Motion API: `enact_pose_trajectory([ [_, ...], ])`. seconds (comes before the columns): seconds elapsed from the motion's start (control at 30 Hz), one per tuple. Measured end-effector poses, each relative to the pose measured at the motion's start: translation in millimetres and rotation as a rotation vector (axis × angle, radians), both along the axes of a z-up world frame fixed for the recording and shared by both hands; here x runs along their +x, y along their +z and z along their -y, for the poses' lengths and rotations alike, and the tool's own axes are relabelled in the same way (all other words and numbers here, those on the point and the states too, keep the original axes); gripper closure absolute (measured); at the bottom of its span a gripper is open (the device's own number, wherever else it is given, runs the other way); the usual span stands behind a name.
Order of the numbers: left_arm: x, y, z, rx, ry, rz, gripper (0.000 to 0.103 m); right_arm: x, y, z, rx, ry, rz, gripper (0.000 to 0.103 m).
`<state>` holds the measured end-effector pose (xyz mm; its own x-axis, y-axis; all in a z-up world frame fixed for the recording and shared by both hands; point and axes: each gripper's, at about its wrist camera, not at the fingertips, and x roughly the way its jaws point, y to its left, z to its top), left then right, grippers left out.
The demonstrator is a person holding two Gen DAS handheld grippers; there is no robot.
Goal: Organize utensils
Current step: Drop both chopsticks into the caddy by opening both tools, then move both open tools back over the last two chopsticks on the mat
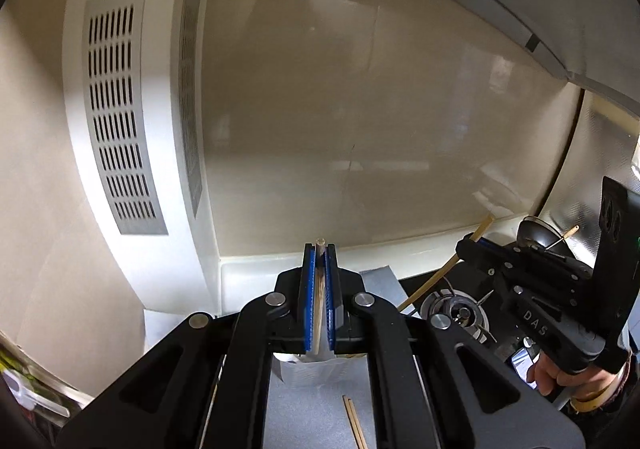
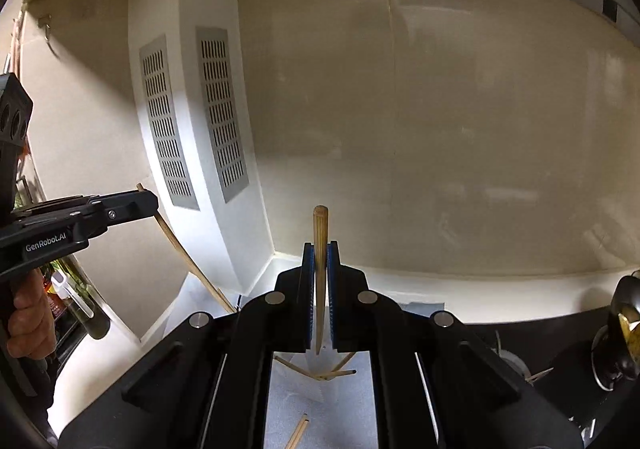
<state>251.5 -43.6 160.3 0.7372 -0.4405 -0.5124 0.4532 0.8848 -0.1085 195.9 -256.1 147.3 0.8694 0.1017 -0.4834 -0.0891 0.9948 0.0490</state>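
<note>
Against glossy cream kitchen wall (image 1: 360, 129), both my grippers, left gripper (image 1: 319, 289) and right gripper (image 2: 320, 289), pinch one slim bamboo chopstick each, left chopstick (image 1: 319, 301), right chopstick (image 2: 320, 249), clear of loose ones below for sorting.

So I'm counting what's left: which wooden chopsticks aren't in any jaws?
The pale wooden chopsticks lying loose on the grey mat; the other two are clamped, lifted.

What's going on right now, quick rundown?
Left gripper shut on a chopstick. Right gripper shut on another chopstick. More loose chopsticks lie on the counter below. Nothing in the way.
</note>
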Motion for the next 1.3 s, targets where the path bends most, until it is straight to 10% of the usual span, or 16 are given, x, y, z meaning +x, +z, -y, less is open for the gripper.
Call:
enact_pose_trajectory([
  [0.63, 49.3, -74.9, 7.9, 0.109, 0.065, -0.162, 0.098, 26.2, -60.3, -12.6, 0.007, 0.029, -0.161, 0.091],
  [0.73, 51.4, -78.0, 5.3, 0.120, 0.083, -0.176, 0.073, 24.3, -62.3, -15.1, 0.008, 0.035, -0.157, 0.057],
  [0.8, 46.5, -74.1, 0.7, 0.117, 0.111, -0.141, 0.026, 19.7, -59.3, -15.3, 0.010, 0.036, -0.143, 0.054],
  [1.03, 28.2, -79.7, -18.0, 0.125, 0.171, -0.157, 0.013, -9.7, -46.9, -6.8, 0.033, 0.010, -0.116, 0.044],
  [1.3, -0.2, -133.7, -23.7, 0.223, 0.188, -0.295, 0.013, -43.0, -101.3, -3.3, 0.082, 0.004, -0.300, 0.044],
])
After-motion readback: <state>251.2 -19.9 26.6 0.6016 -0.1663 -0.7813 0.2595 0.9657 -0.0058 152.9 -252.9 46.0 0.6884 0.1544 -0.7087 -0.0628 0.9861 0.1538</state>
